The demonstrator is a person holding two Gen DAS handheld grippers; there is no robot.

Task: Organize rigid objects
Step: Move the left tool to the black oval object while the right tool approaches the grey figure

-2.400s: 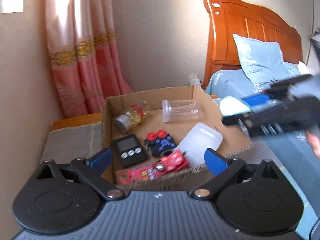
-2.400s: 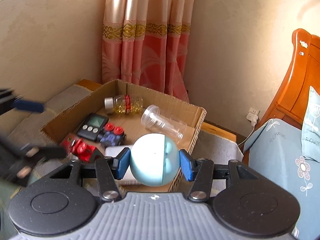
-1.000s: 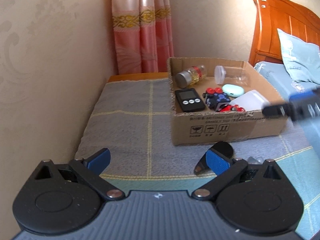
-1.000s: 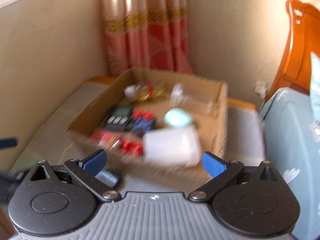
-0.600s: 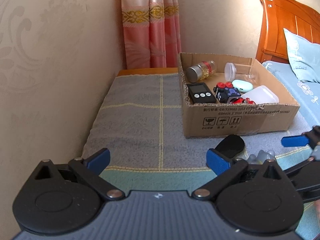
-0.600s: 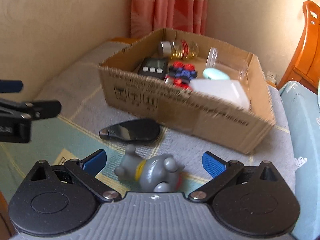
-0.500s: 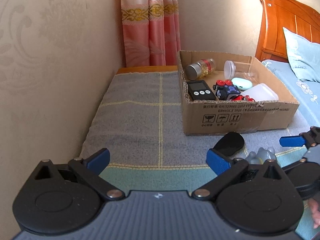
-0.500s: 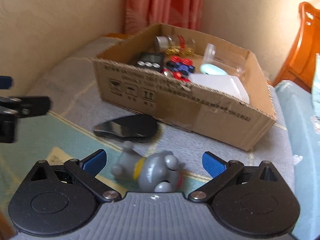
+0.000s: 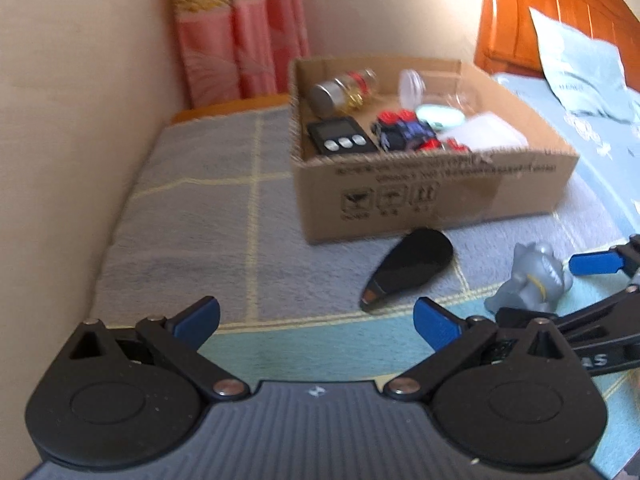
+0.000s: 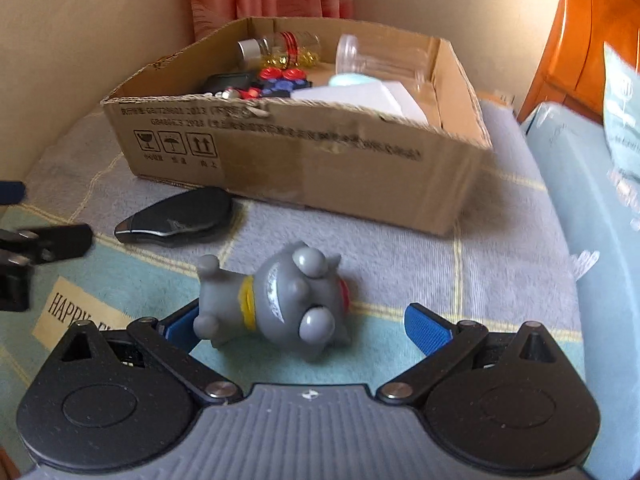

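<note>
A grey toy figure (image 10: 280, 304) lies on its side on the blanket, between the open fingers of my right gripper (image 10: 308, 326), which is not closed on it. It also shows in the left wrist view (image 9: 528, 280). A black teardrop-shaped object (image 10: 176, 218) lies on the blanket just in front of the cardboard box (image 10: 320, 168); it shows in the left wrist view too (image 9: 408, 268). My left gripper (image 9: 316, 320) is open and empty, low over the blanket, left of the black object. The box (image 9: 420, 196) holds a jar, a clear cup, a black timer, toy cars and a white container.
A beige wall (image 9: 72, 120) runs along the left. A pink curtain (image 9: 240, 28) hangs behind the box. An orange wooden headboard (image 9: 560, 12) and a blue pillow (image 9: 576, 76) are at the right. A blue bedsheet (image 10: 592, 240) lies right of the blanket.
The right gripper let go of the pale blue round object into the box, then came down low around the grey toy. The left gripper drew back from the box and now nears the black object.
</note>
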